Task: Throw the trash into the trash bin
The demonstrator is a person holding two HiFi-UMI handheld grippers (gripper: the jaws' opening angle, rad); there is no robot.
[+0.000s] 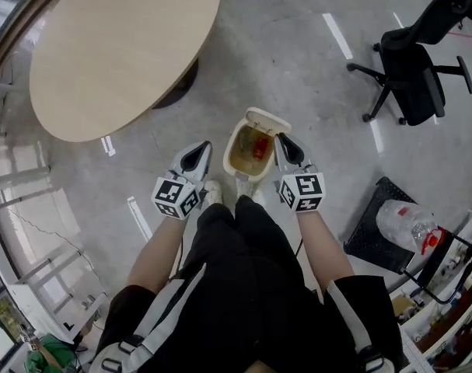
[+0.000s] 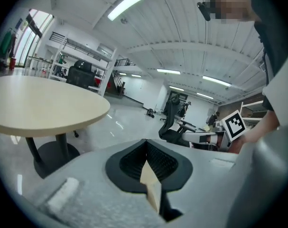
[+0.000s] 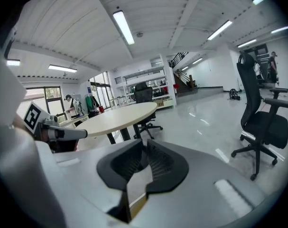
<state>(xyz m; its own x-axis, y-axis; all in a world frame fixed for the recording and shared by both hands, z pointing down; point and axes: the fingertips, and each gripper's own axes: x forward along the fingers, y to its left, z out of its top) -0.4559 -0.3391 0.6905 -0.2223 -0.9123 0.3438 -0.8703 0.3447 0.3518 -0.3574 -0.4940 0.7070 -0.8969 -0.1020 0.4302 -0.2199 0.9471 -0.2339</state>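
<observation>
A small white trash bin (image 1: 231,148) stands on the floor at the person's feet, its lid flipped open. Inside it lies brownish trash with a red piece (image 1: 258,148). My left gripper (image 1: 195,158) hangs just left of the bin, above floor level, jaws shut and empty. My right gripper (image 1: 287,151) is beside the bin's right rim, also shut with nothing in it. In the left gripper view the jaws (image 2: 144,144) meet with nothing between them and point out across the room. The right gripper view shows its jaws (image 3: 144,145) together and empty.
A round wooden table (image 1: 119,45) stands at the upper left, an office chair (image 1: 410,61) at the upper right. A clear plastic bottle (image 1: 403,222) lies by a black mat at the right, near shelving. The person's legs fill the lower middle.
</observation>
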